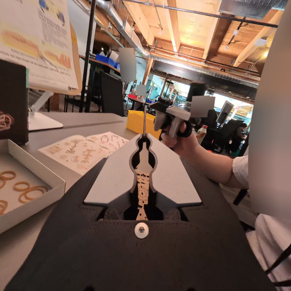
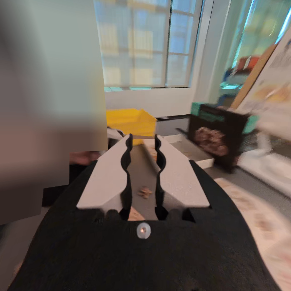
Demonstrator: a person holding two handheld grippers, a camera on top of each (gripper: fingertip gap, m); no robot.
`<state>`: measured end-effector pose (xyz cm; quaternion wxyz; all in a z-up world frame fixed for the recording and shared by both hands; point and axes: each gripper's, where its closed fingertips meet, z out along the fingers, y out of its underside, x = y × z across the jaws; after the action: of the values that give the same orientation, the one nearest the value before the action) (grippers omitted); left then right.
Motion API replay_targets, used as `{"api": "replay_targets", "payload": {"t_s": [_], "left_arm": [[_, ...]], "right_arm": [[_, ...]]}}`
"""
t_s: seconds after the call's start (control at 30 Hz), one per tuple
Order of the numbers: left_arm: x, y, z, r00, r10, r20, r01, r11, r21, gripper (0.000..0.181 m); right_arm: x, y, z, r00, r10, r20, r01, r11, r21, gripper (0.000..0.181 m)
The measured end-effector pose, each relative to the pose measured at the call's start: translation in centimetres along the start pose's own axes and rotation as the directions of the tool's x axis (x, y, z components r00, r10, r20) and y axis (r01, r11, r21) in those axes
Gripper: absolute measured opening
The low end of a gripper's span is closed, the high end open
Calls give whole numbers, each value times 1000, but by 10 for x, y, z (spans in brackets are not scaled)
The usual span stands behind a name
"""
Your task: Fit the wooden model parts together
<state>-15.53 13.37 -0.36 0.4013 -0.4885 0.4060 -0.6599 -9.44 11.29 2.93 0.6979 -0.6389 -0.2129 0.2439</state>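
My left gripper [image 1: 144,136] is shut on a thin metal rod [image 1: 144,121] that sticks up past its fingertips. A pale fretwork wooden part [image 1: 142,196] shows through the gap lower between the jaws; I cannot tell whether it is held. My right gripper [image 2: 143,138] is open and empty above the grey table [image 2: 141,173]. A small pile of wooden pieces [image 2: 144,194] lies on the table below the right gripper. The right gripper also shows in the left wrist view [image 1: 165,124], held in a hand just right of the rod.
A white tray [image 1: 37,166] with several wooden rings stands at the left. An open instruction sheet [image 1: 85,151] lies ahead. A yellow bin [image 1: 137,122] stands behind it. A black box [image 2: 220,135] and a propped board on a white stand [image 1: 44,121] are nearby. Left tips to right tips: about 8 cm.
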Motion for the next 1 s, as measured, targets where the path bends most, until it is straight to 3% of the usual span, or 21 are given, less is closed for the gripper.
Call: {"api": "replay_targets", "payload": {"t_s": [0.03,0.1,0.2,0.3,0.4,0.47,0.53,0.73,0.8,0.87,1.0], "left_arm": [[2,-2,-1,1000,21,-1,-21,1000,11,0],[2,-6,-2,999,45,18,-46,999,30,1],[1,-12,-5,998,61,34,-63,996,63,1],[3,-21,-10,998,65,20,-67,992,106,0],[5,-16,-7,997,72,15,-73,994,80,0],[7,-8,-3,998,61,-7,-61,997,47,0],[9,0,0,999,31,-30,-30,999,26,0],[10,7,2,997,-40,-67,40,999,-9,0],[7,9,2,997,-47,-60,46,999,-20,0],[6,9,1,996,-60,-65,58,998,-22,0],[3,16,3,997,-53,-50,50,997,-54,0]], "right_arm": [[-1,-2,3,982,178,69,-180,983,31,39],[-7,-4,11,868,443,226,-463,886,41,44],[-6,5,25,743,600,296,-627,779,-5,30],[0,20,36,791,570,223,-579,815,-26,41],[-16,14,43,776,550,310,-566,823,-46,44],[-29,15,50,759,544,358,-552,829,-89,32],[-36,25,55,772,523,361,-508,849,-143,2],[-39,33,52,793,446,414,-375,894,-245,2],[-40,33,50,758,486,435,-378,871,-315,12],[-33,33,48,756,491,433,-361,864,-350,0],[-33,43,44,754,457,472,-245,862,-445,3]]}}
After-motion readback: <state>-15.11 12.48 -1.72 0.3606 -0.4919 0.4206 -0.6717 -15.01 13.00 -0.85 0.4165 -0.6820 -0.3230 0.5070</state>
